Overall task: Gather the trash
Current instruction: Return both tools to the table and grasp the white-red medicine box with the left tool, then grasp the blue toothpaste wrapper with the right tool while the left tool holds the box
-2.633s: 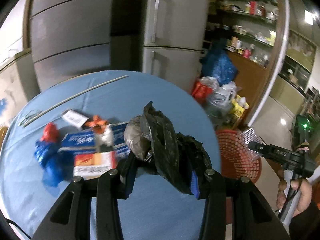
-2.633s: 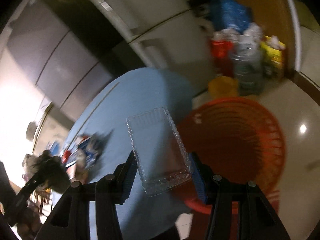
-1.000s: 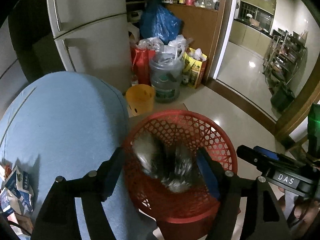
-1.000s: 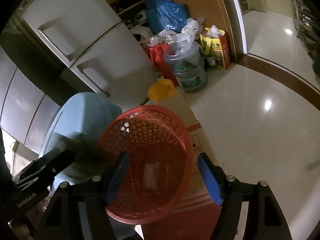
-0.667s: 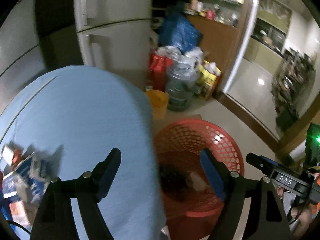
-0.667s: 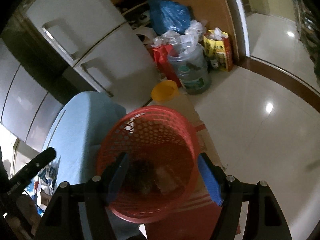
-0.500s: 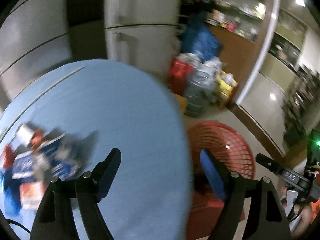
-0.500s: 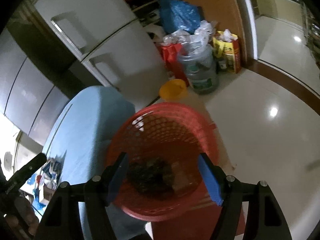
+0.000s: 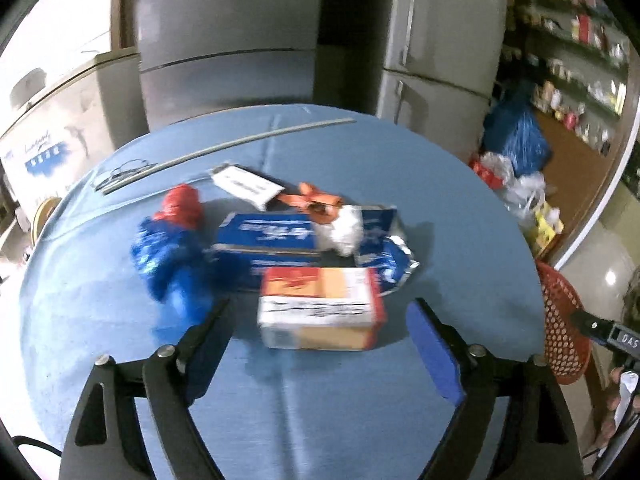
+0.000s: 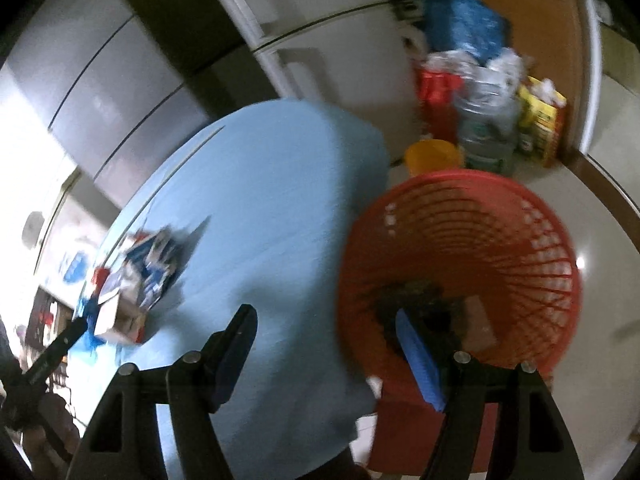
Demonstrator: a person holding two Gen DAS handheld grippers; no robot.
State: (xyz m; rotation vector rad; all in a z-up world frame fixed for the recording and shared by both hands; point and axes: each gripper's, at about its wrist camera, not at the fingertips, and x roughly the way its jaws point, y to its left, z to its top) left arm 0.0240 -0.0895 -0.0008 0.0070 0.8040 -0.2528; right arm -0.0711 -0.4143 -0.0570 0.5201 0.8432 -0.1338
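Now both the left gripper (image 9: 316, 332) and right gripper (image 10: 326, 344) gape empty, the left facing a small carton (image 9: 320, 308) amid litter on the blue table (image 9: 460, 208), the right above the red basket (image 10: 520, 240).

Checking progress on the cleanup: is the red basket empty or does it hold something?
Not empty. The red basket holds a dark crumpled bag at its bottom.

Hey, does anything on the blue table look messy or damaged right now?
Yes. A torn blue foil wrapper lies crumpled behind the orange-and-white cardboard box, with a crumpled blue plastic bag to its left, heaped mid-table.
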